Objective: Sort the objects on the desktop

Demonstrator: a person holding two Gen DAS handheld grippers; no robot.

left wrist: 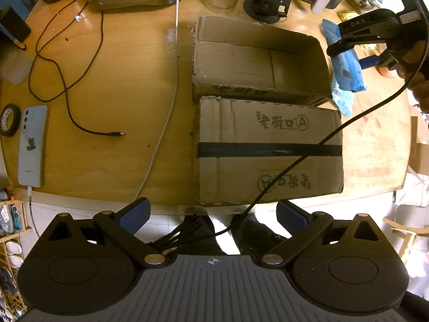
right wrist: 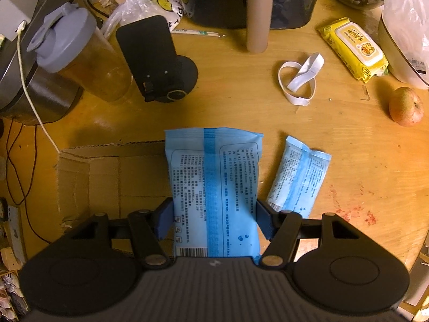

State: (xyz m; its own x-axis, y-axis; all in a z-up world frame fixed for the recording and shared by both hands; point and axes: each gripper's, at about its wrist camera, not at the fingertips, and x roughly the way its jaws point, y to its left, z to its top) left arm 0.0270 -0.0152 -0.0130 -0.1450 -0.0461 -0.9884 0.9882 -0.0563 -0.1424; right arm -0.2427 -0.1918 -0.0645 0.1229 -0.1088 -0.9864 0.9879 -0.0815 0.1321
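Pinching a blue, text-printed packet [right wrist: 214, 196], the right gripper [right wrist: 214, 221]; left gripper [left wrist: 211, 216] spread.

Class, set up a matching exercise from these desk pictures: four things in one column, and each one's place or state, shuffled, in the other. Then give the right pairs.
Things
1. large blue packet
2. small blue packet
3. phone
4. open box

Places or states
A. lying face down by the tape roll
B. lying on the table right of the gripped packet
C. nothing seen inside
D. clamped in the right gripper

Pairs: 1-D, 2-B, 3-A, 4-C
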